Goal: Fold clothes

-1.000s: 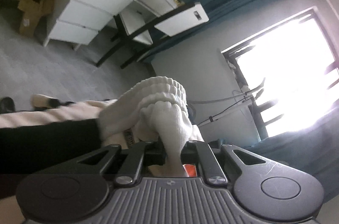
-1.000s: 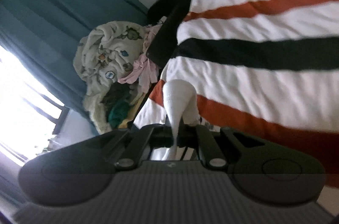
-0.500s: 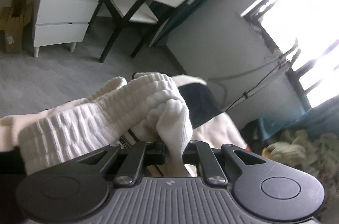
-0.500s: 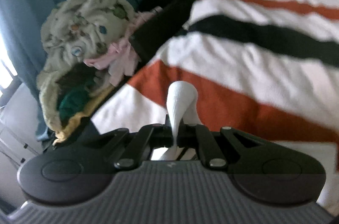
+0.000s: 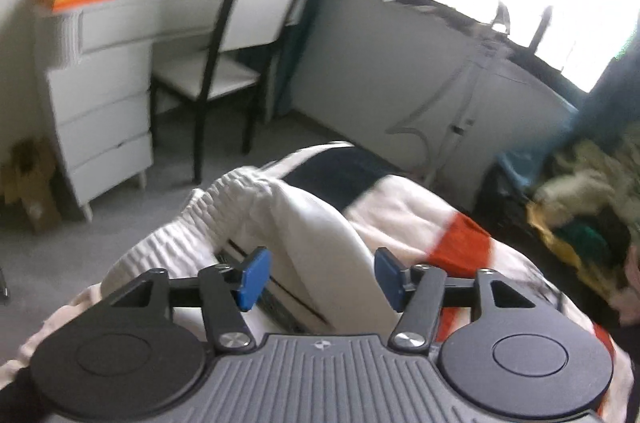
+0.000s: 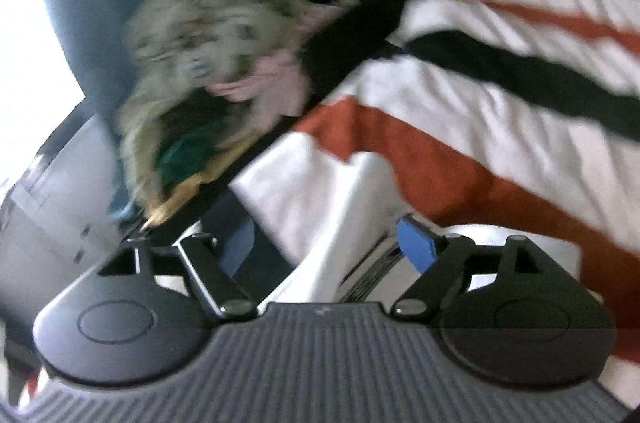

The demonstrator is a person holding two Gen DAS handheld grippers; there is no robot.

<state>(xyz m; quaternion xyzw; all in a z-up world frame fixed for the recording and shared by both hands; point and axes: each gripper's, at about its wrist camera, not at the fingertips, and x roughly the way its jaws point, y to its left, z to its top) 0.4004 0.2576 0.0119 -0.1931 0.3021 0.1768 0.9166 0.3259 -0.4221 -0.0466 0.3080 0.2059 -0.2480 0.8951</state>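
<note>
A white garment (image 5: 320,243) is being laid on the striped bed (image 5: 460,243), spanning both wide-open claws, left gripper (image 5: 318,279) and right gripper (image 6: 324,243), ungripped; smoothing or refolding is probably being called for next.

No readable text or labels

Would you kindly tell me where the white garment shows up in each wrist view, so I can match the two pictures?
Left wrist view: the white garment lies low in the centre, between the spread pads of the left tongs.
Right wrist view: it runs low in the centre, between the spread pads of the right tongs.
Shared landmark: the striped bedspread under it.
</note>
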